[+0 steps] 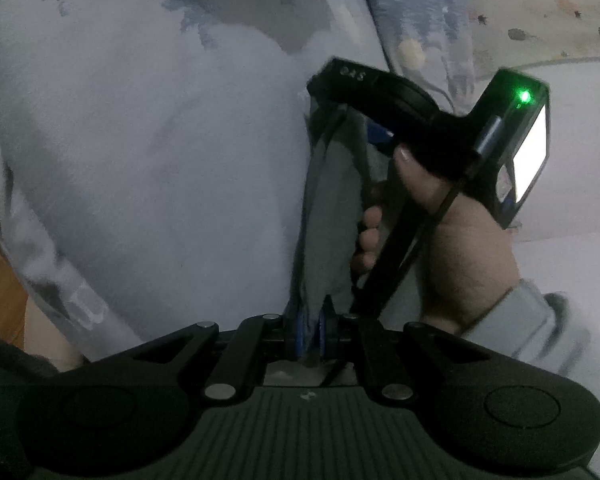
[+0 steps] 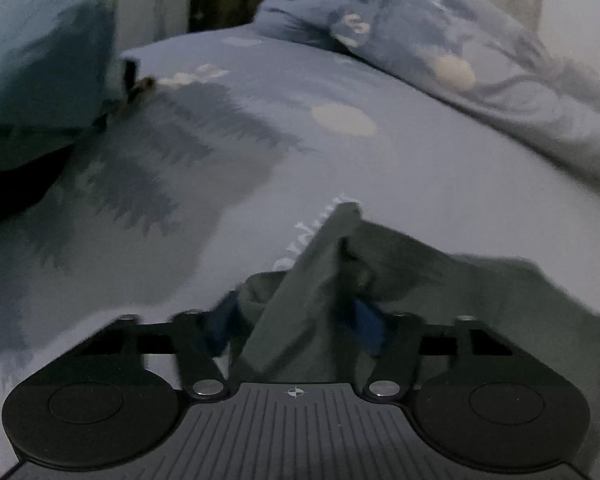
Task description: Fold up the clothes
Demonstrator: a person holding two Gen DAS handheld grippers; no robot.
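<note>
Garment (image 1: 328, 216): grey-green cloth, hanging bunched over the bed (image 1: 140, 160), not laid flat; no finished fold visible. Judged early: spreading and every fold still to do. Left gripper (image 1: 311, 330): jaws closed tight on a gathered edge of the cloth. Right gripper (image 2: 296, 320): jaws about half open, cloth lying between the blue pads (image 2: 366, 320); real pinch or just draped through, cannot tell. Motion blur in right wrist view.

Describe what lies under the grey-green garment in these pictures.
Under the grey-green garment lies the pale blue bedsheet with a dark tree print. Whatever the sheet shows directly beneath the cloth is covered and cannot be seen.
</note>
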